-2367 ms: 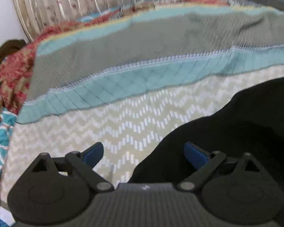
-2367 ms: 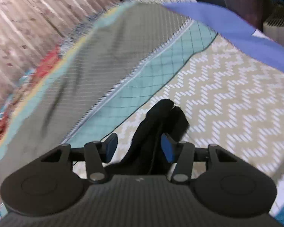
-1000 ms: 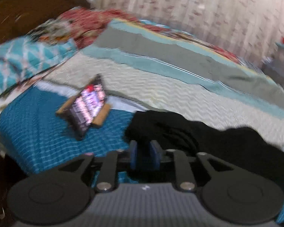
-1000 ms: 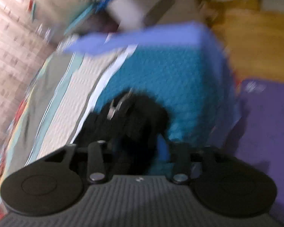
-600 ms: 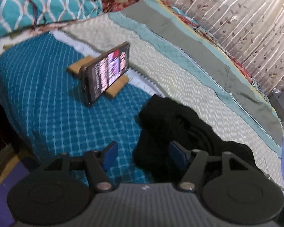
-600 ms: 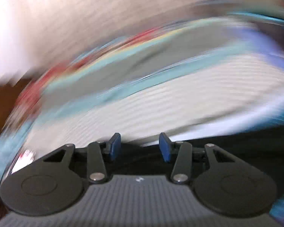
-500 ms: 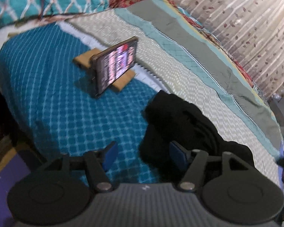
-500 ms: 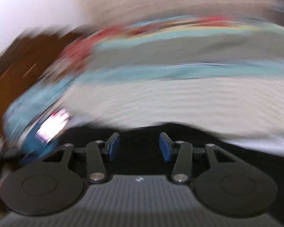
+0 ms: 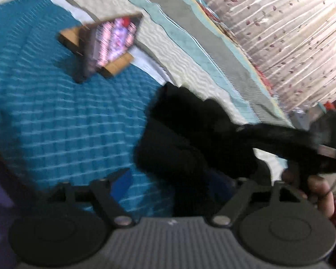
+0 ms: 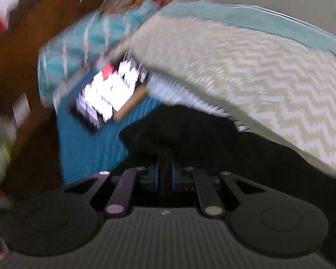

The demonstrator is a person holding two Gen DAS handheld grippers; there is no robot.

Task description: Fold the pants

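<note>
Black pants (image 9: 190, 134) lie bunched on the teal blanket (image 9: 56, 116) near the bed's front edge. My left gripper (image 9: 174, 180) hovers over their near end with its jaws opening. The left blue pad (image 9: 122, 179) is over bare blanket and the other finger is lost in the dark cloth, with no pad pressing. In the right wrist view the pants (image 10: 201, 134) fill the lower middle. My right gripper (image 10: 164, 174) is shut on a fold of them. A person's hand (image 9: 318, 188) grips a dark handle at the right edge.
A lit phone (image 9: 116, 38) leans on a wooden stand (image 9: 118, 67) on the blanket beyond the pants, also the phone (image 10: 107, 94) in the right wrist view. A zigzag cream quilt (image 10: 268, 71) covers the bed's middle. A patterned curtain (image 9: 280, 33) hangs behind. Both views are blurred.
My left gripper let go of the pants and spread its fingers while sinking a little. My right gripper swung fast across the bed toward the phone side and closed on the black cloth.
</note>
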